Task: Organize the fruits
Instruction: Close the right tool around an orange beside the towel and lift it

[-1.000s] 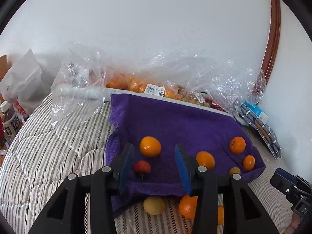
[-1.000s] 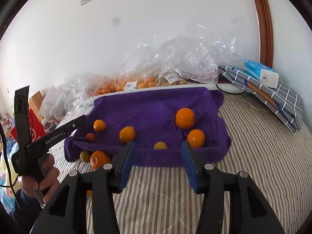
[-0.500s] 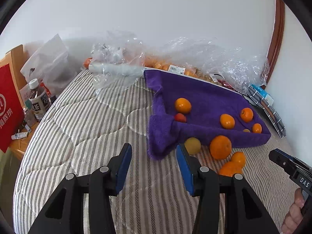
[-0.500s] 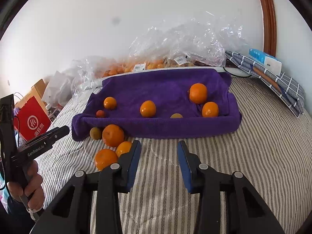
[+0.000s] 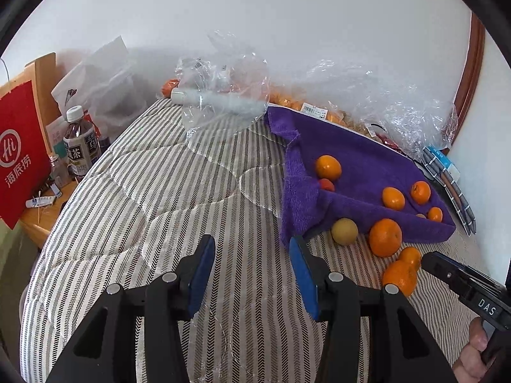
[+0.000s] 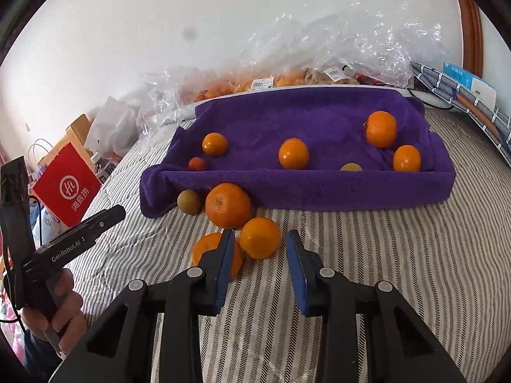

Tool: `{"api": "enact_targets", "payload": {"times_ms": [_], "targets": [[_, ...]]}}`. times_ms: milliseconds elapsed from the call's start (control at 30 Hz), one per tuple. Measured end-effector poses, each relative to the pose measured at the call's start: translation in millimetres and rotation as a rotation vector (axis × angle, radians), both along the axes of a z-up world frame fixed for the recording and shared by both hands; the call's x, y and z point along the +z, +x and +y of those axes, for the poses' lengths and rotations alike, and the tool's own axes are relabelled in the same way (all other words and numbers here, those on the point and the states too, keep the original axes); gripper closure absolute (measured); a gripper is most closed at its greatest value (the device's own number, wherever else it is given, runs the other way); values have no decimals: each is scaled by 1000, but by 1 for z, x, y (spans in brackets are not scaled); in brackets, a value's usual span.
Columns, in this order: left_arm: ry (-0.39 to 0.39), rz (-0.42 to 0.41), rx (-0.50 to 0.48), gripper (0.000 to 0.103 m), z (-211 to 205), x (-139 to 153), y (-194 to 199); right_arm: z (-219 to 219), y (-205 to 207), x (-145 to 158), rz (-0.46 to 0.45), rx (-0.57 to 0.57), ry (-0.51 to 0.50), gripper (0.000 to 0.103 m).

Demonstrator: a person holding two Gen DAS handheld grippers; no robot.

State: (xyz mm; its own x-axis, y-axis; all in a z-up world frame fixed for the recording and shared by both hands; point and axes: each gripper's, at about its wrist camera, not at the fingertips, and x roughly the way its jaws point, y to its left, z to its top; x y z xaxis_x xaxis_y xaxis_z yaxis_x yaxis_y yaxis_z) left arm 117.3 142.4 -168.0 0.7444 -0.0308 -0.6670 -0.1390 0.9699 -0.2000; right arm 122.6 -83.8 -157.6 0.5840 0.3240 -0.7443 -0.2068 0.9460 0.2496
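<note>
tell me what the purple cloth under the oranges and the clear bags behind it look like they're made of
The purple cloth looks like terry towelling: a matte, fuzzy pile with soft, rolled edges. The clear bags look like thin plastic film: see-through, crinkled, with shiny white glints along the creases.
</note>
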Motion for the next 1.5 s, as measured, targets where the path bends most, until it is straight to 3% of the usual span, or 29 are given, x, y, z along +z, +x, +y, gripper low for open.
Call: {"api": "enact_targets", "payload": {"times_ms": [667,933,1267,1500], "targets": [[-11,40,14,55,2,-5,6,-9,20,-17,66,-33,33,71],[-23,51,16,54,3,-7,7,-30,0,-3,-1,-44,-55,71],[-31,105,5,54,2,-13,12,-53,-5,-17,29,-58,-73,71],[-26,109,-22,42,-2,-14,13,-47,0,-22,46,-55,-103,70]]}}
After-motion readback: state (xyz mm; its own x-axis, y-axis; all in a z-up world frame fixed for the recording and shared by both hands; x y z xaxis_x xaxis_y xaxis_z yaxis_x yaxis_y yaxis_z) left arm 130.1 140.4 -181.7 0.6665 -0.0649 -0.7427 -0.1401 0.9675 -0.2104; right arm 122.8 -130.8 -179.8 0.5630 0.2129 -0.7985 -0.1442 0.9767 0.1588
